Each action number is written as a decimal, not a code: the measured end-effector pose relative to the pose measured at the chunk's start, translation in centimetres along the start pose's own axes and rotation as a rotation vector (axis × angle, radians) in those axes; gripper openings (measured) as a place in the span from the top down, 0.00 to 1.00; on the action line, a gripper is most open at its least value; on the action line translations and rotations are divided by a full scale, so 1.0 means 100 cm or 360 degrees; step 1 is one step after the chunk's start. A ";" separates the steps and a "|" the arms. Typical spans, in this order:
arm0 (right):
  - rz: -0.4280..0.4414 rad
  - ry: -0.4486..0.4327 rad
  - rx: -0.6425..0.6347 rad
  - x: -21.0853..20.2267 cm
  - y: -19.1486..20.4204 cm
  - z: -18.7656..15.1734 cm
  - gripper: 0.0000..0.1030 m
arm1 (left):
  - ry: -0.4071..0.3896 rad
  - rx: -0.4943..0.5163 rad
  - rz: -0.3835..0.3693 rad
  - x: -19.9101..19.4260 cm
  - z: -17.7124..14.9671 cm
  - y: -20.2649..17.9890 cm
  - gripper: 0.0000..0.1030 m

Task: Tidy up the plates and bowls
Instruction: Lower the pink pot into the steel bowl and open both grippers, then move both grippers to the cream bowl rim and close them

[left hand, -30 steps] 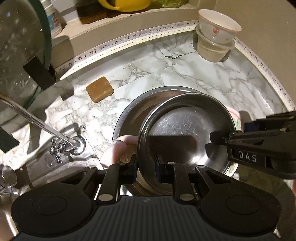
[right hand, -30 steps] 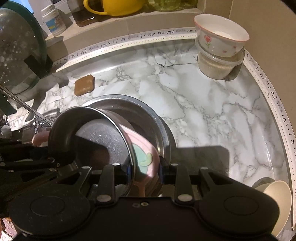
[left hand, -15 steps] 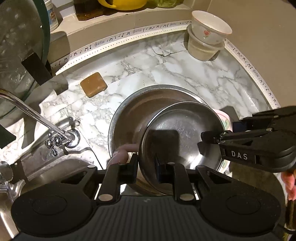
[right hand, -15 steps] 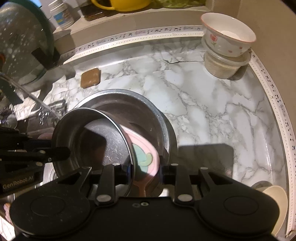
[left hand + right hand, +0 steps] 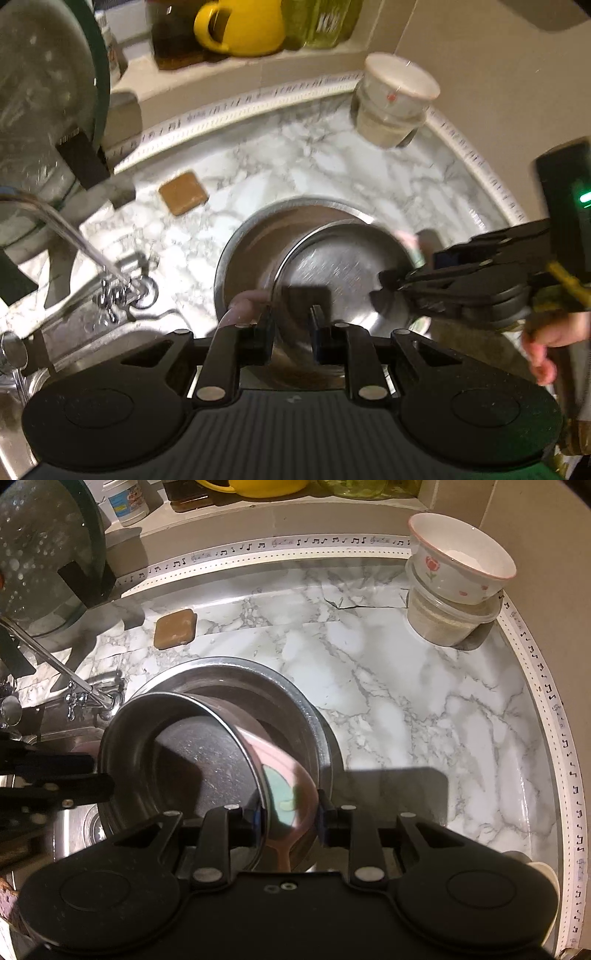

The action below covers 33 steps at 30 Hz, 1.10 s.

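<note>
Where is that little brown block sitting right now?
The brown block lies flat on the marble counter, left of centre in both views. It sits behind the big steel basin, near the tap, touching neither.

Warm overhead light throws hard shadows on the marble counter [image 5: 424, 709]; the left view is motion-blurred, edges bowed.

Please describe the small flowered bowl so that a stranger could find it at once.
Look at the marble counter and follow it to the far right corner by the wall. There a clear tub stands, and the bowl sits on top of it. It alone is white with red flowers and a pink rim.
</note>
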State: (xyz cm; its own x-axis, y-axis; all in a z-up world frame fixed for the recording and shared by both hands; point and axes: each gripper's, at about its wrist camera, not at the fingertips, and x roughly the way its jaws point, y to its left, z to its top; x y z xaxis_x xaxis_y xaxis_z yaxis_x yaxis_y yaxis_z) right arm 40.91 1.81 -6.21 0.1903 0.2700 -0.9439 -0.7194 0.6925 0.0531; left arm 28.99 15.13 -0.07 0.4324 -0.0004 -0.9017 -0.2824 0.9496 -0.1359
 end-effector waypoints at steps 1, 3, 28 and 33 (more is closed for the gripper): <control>-0.0005 -0.0001 0.0006 0.000 0.000 0.000 0.73 | -0.0021 0.0009 -0.0007 -0.003 0.001 -0.001 0.82; -0.0017 0.0000 0.0005 0.000 0.001 0.001 0.73 | -0.0052 0.0024 0.0009 -0.006 0.005 -0.005 0.82; 0.0091 -0.0179 0.0067 -0.044 -0.020 -0.016 0.63 | -0.0102 0.0106 -0.0041 -0.001 0.004 -0.036 0.82; 0.0103 -0.0233 0.0065 -0.068 -0.024 -0.032 0.63 | -0.0120 0.0183 -0.0086 -0.011 0.000 -0.053 0.82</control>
State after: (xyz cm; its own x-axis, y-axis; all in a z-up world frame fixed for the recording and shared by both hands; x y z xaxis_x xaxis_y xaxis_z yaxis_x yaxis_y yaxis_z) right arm 39.20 -3.83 -0.99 0.2419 0.4076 -0.8805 -0.7060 0.6964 0.1284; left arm 30.05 10.11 1.67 0.5086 -0.0332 -0.8603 -0.1587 0.9785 -0.1315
